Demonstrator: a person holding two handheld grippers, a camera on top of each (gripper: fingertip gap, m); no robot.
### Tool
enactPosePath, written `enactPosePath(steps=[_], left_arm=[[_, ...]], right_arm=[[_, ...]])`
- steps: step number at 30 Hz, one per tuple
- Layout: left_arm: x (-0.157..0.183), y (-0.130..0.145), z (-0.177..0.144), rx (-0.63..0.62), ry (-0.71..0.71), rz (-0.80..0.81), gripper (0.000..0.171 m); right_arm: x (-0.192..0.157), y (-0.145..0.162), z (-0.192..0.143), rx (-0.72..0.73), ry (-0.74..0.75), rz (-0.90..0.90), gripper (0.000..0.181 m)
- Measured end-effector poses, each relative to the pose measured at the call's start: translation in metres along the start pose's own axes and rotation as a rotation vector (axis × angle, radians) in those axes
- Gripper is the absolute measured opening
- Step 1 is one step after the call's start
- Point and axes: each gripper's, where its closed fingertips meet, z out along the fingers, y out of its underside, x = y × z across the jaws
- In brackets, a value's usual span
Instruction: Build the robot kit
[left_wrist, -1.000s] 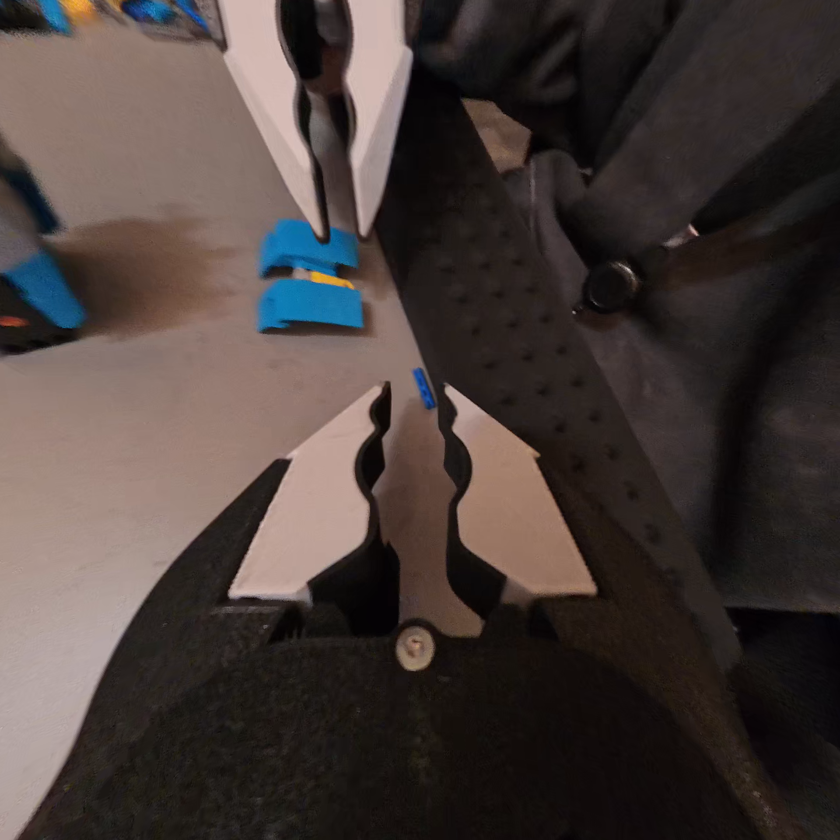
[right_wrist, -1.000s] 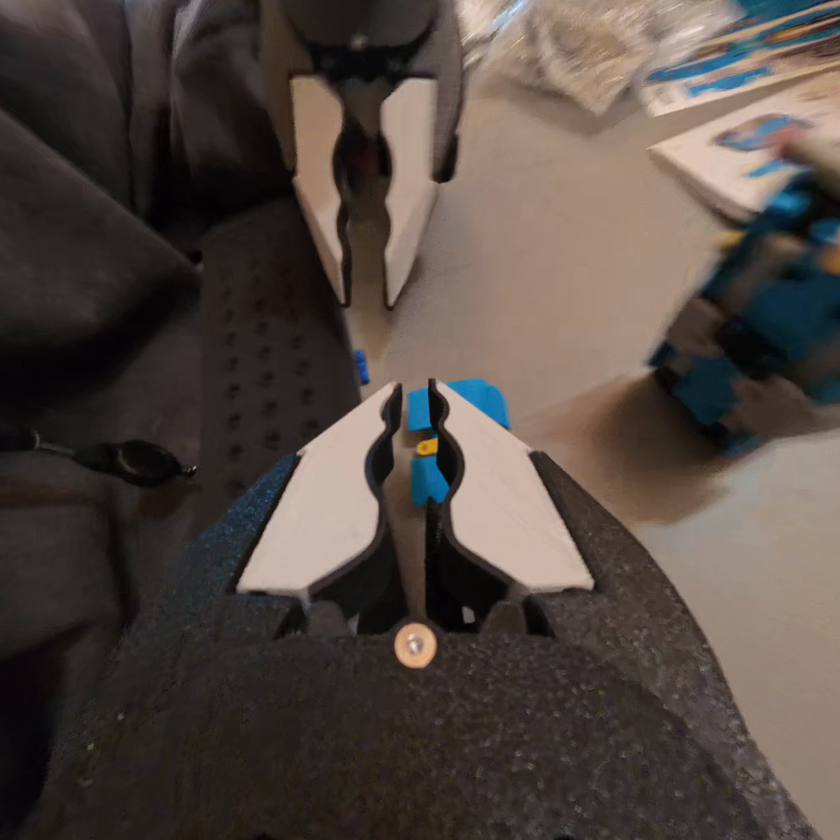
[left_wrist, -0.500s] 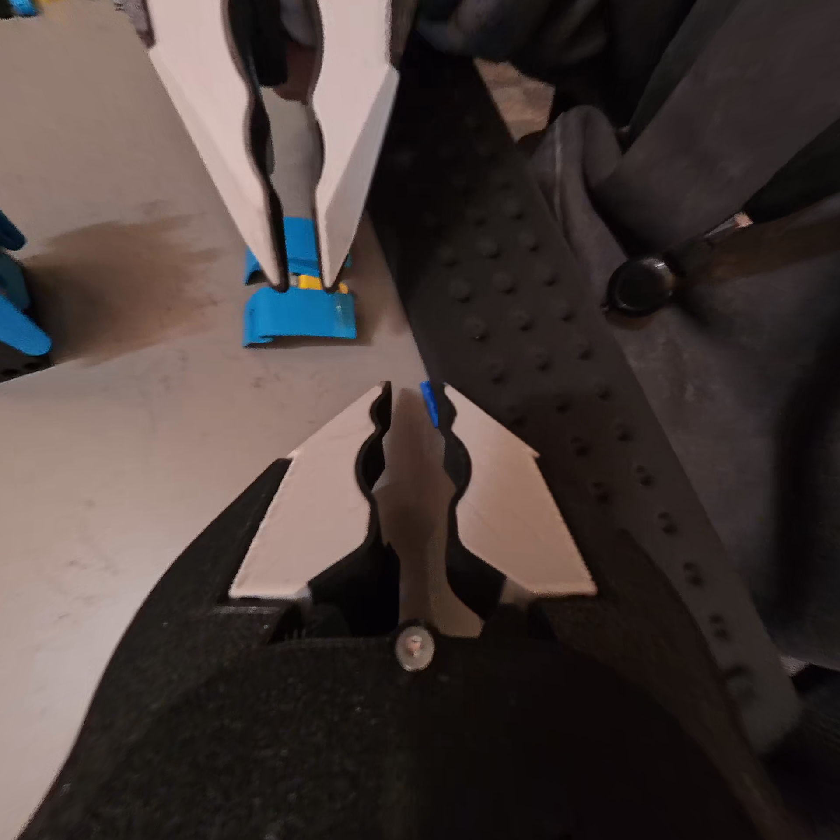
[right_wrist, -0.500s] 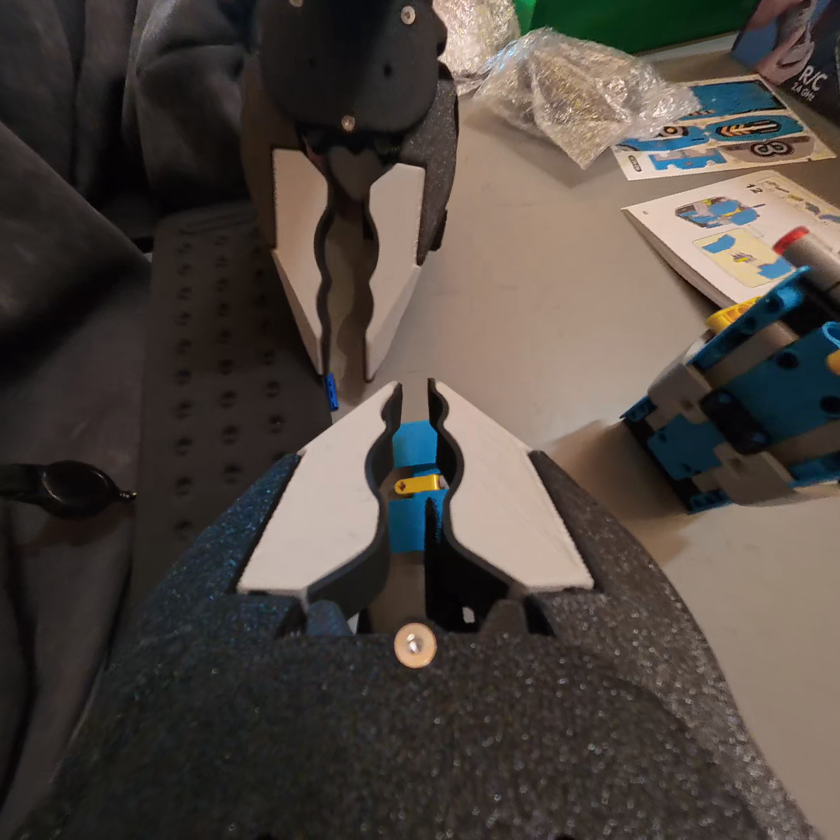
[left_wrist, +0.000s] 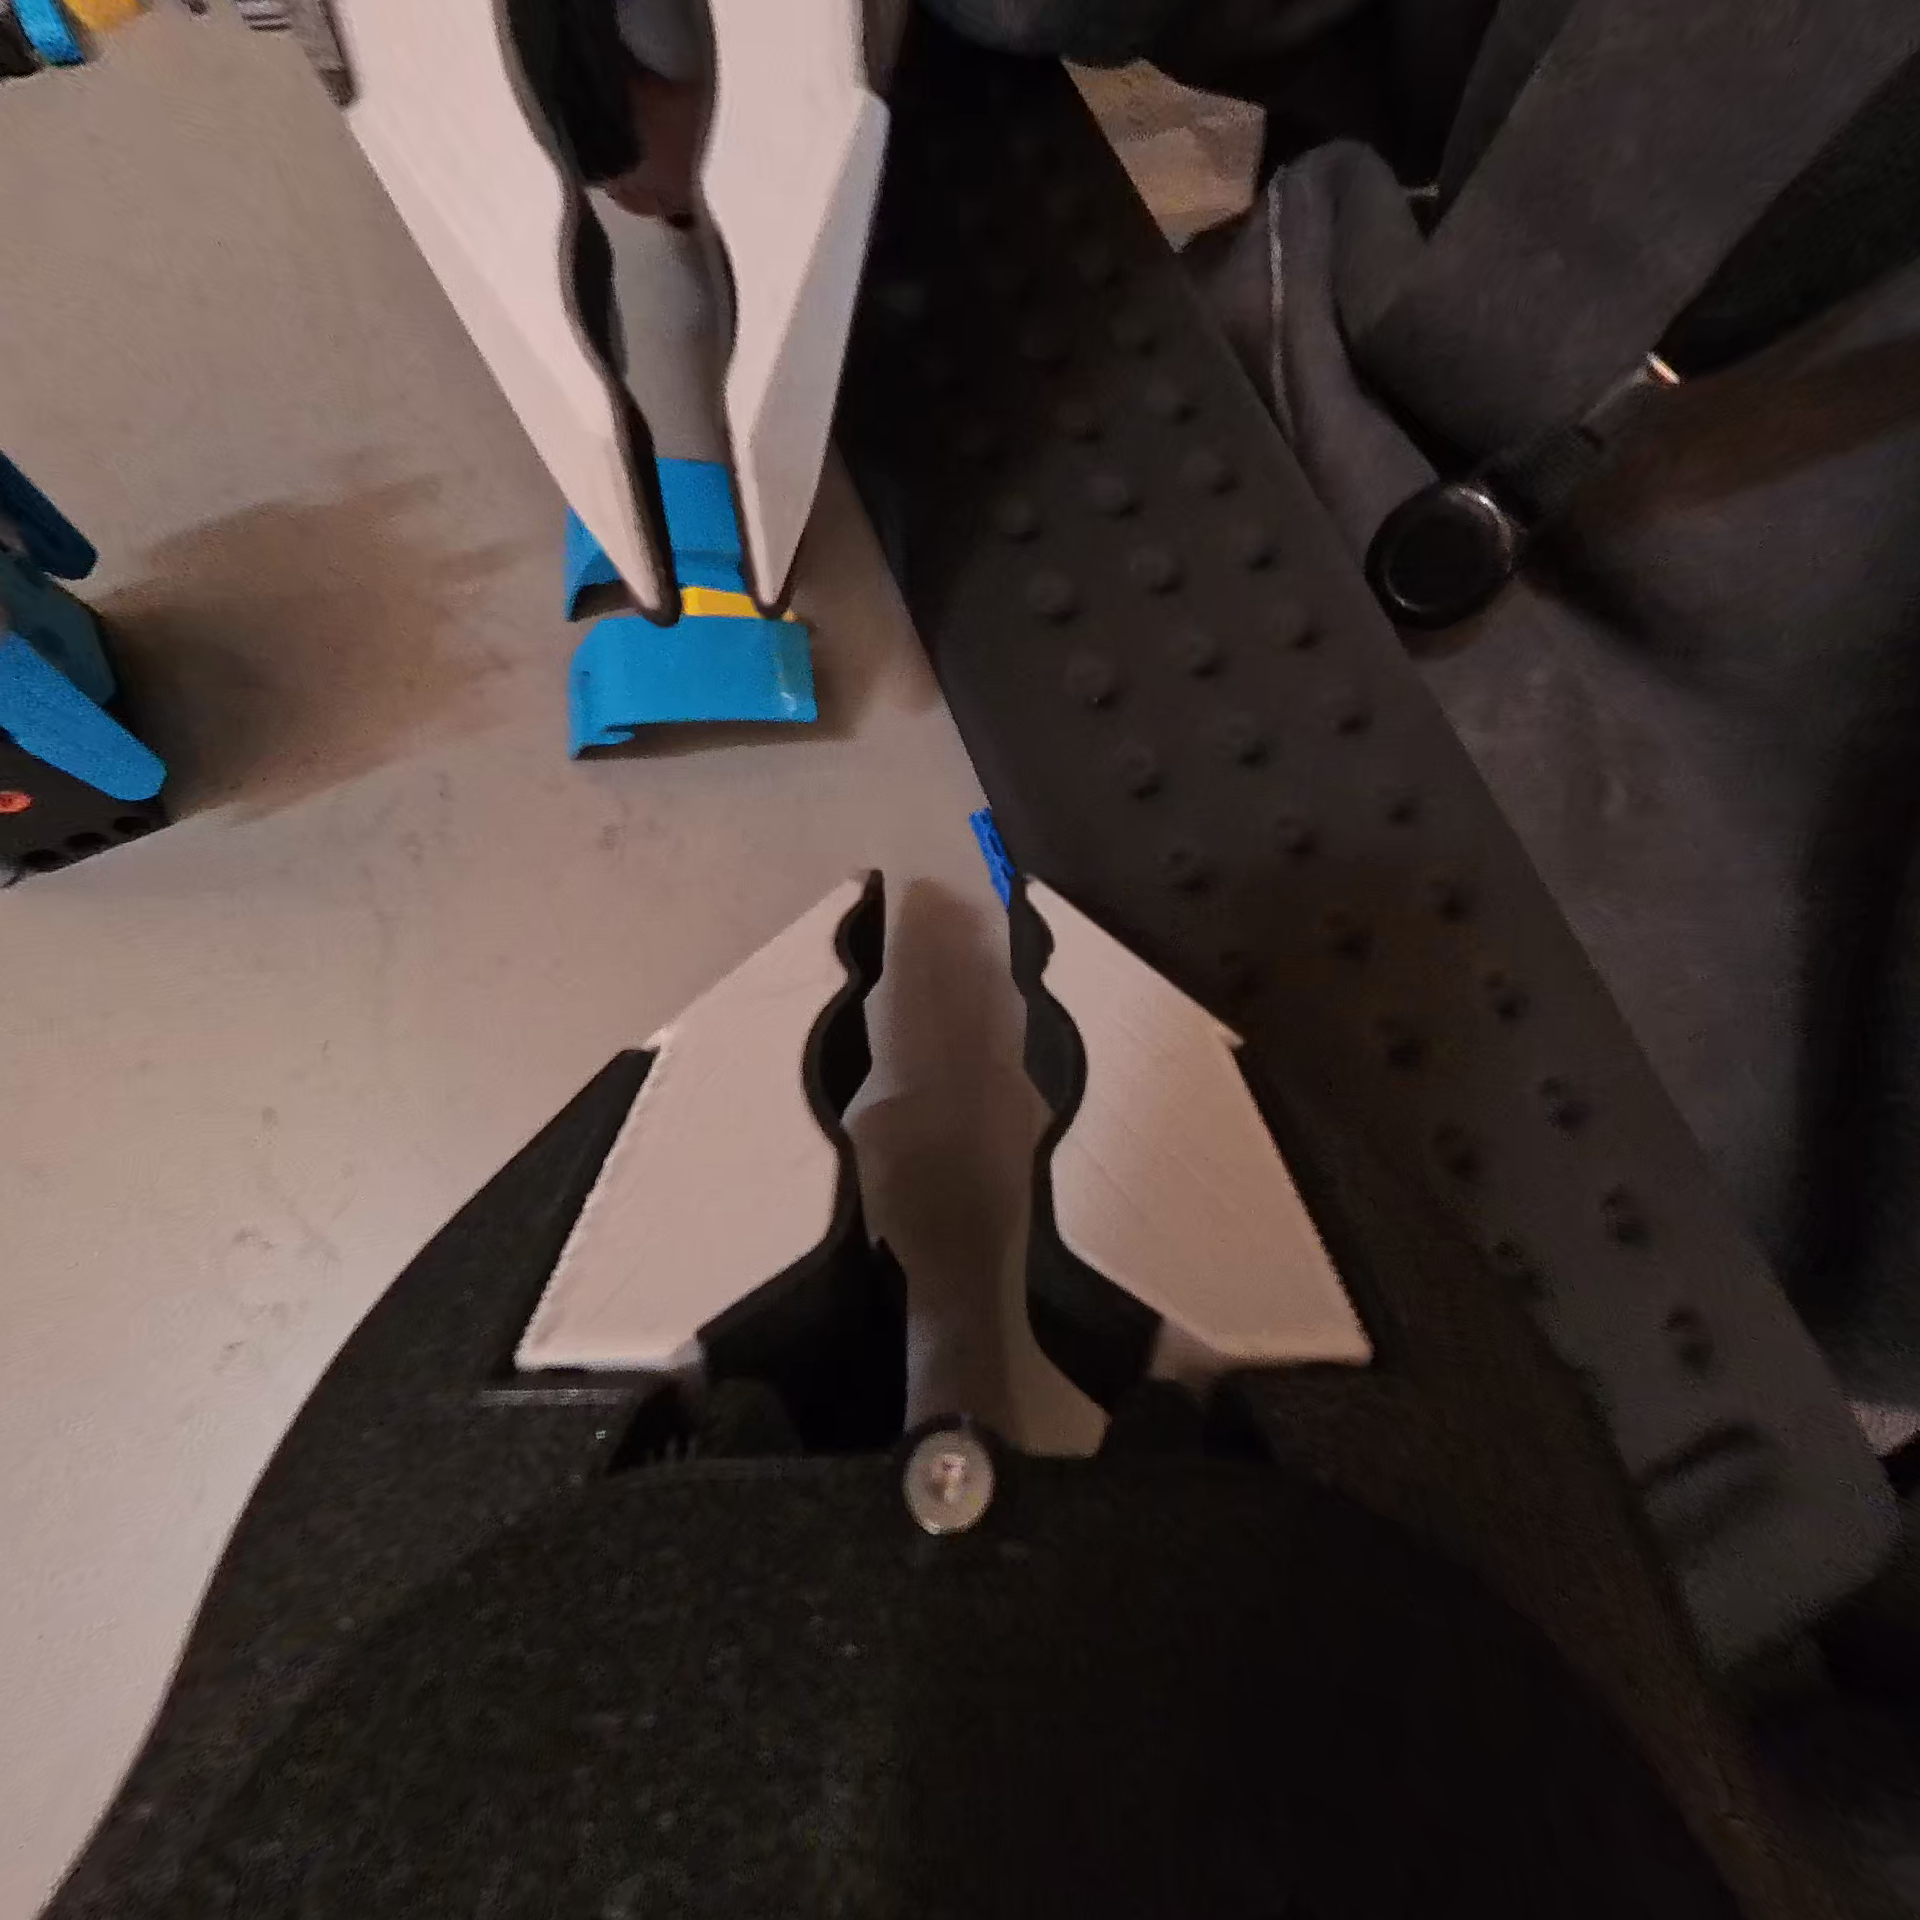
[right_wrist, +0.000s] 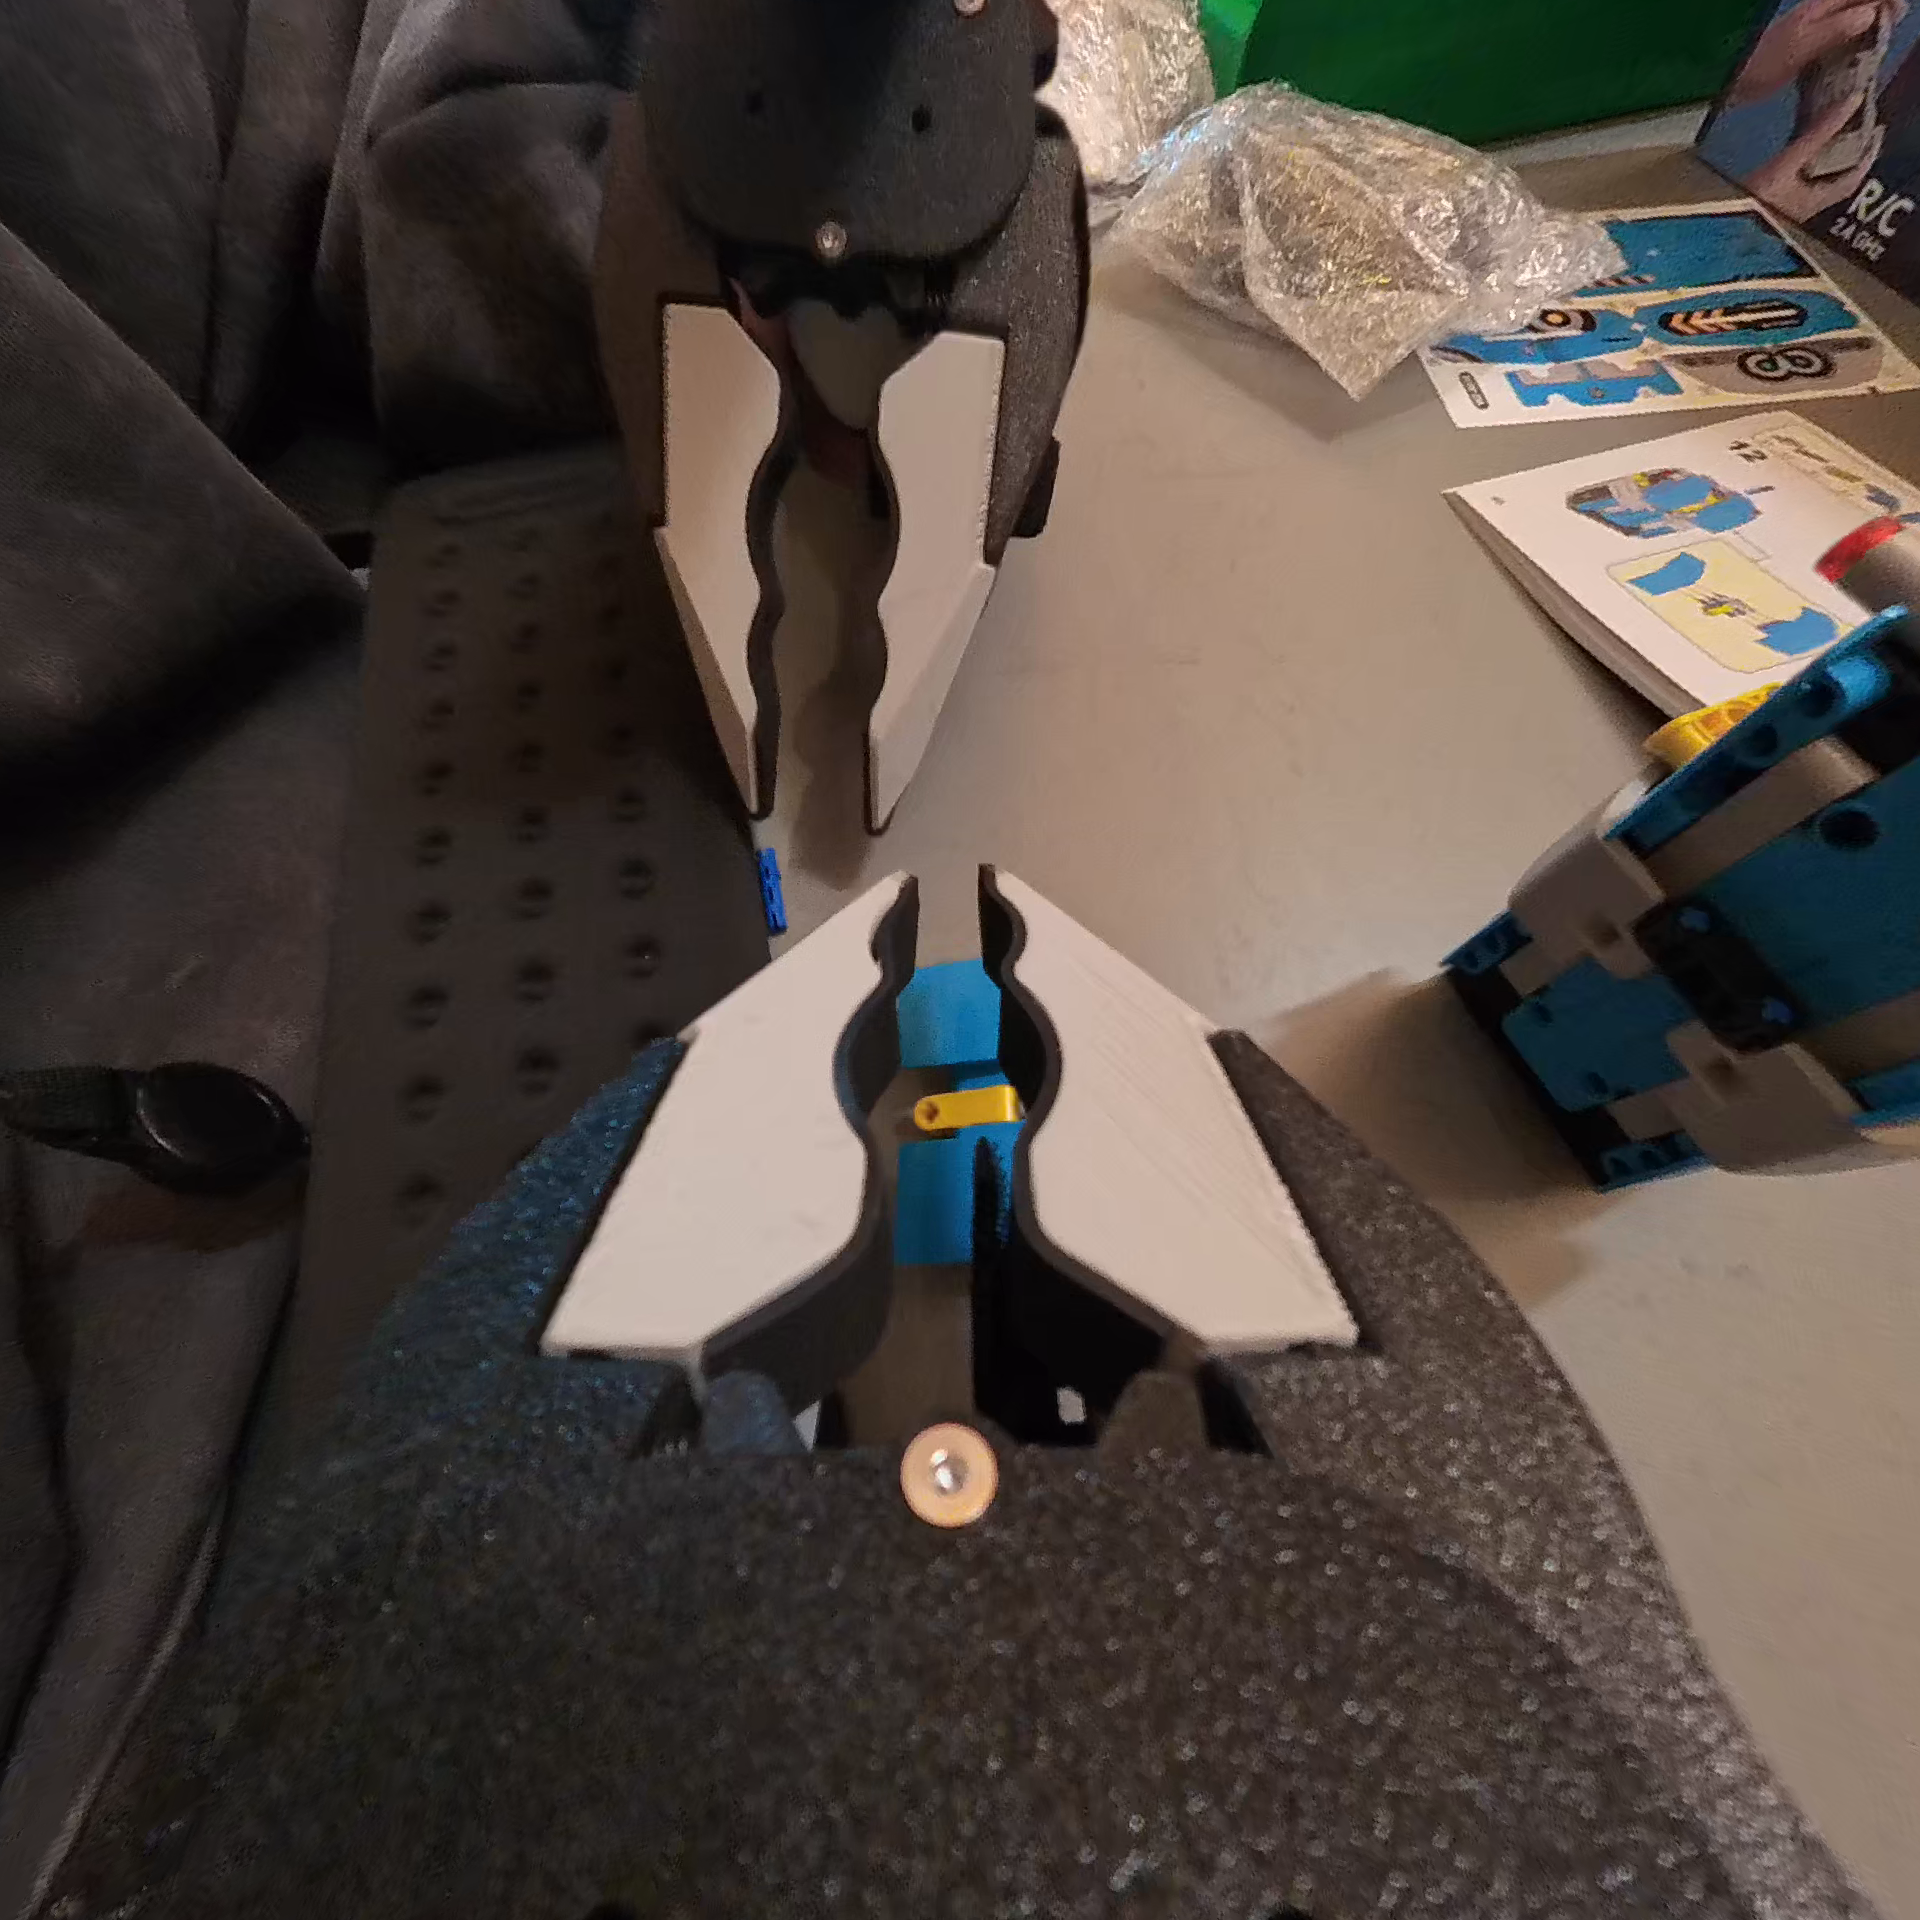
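Observation:
A blue two-part piece joined by a yellow connector (left_wrist: 686, 670) lies on the grey table (left_wrist: 260, 1039). My right gripper (right_wrist: 948, 878) stands over it with its jaws a narrow gap apart. The piece (right_wrist: 951, 1112) shows between its fingers. In the left wrist view the right gripper (left_wrist: 715, 608) has its tips down at the yellow middle, one on each side. My left gripper (left_wrist: 948, 883) is open and empty, low over the table. A small blue pin (left_wrist: 992, 847) lies by its right fingertip, at the edge of a black perforated strip (left_wrist: 1195, 675). The right wrist view shows the left gripper (right_wrist: 821, 821) and the pin (right_wrist: 770, 885).
A blue and grey brick-built model (right_wrist: 1714, 987) stands at the right. An open instruction booklet (right_wrist: 1662, 561), a sticker sheet (right_wrist: 1662, 322) and a crumpled plastic bag (right_wrist: 1340, 218) lie behind it. Dark fabric (right_wrist: 156, 520) lies beyond the perforated strip (right_wrist: 520, 831). The grippers' ends are close to 6 cm from one another.
My right gripper has moved forward and down over the blue piece, with the same finger gap. My left gripper has edged closer to the small blue pin.

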Motion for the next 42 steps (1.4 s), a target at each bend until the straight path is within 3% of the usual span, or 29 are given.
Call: enactPosePath(steps=[4,8,16,22,26,31,35,37,42], left_arm=[[0.012,0.002,0.004,-0.013,0.039,0.068,0.011],[0.008,0.001,0.010,-0.004,0.016,0.086,0.010],[-0.026,0.000,0.016,-0.046,-0.220,0.151,0.018],[-0.018,-0.017,0.004,0.064,-0.144,0.051,0.017],[-0.025,0.007,0.000,-0.065,-0.177,0.062,0.017],[-0.031,0.010,-0.026,-0.043,-0.158,-0.091,0.024],[-0.044,0.030,-0.022,-0.144,-0.233,-0.111,0.030],[-0.049,0.033,-0.019,-0.143,-0.238,-0.139,0.028],[-0.056,0.033,-0.019,-0.124,-0.246,-0.186,0.004]], right_arm=[[-0.015,0.008,0.007,-0.057,-0.071,-0.043,0.013],[-0.021,0.021,0.018,-0.139,-0.057,-0.138,0.013],[-0.025,0.027,0.022,-0.176,-0.067,-0.164,0.012],[-0.018,0.029,0.025,-0.193,-0.019,-0.178,0.014],[-0.016,0.027,0.031,-0.195,0.002,-0.185,0.015],[-0.011,0.023,0.027,-0.166,0.024,-0.166,0.016],[-0.010,0.024,0.027,-0.167,0.017,-0.149,0.016],[-0.010,0.024,0.027,-0.168,0.017,-0.150,0.016],[-0.006,0.024,0.027,-0.163,0.036,-0.143,0.016]])
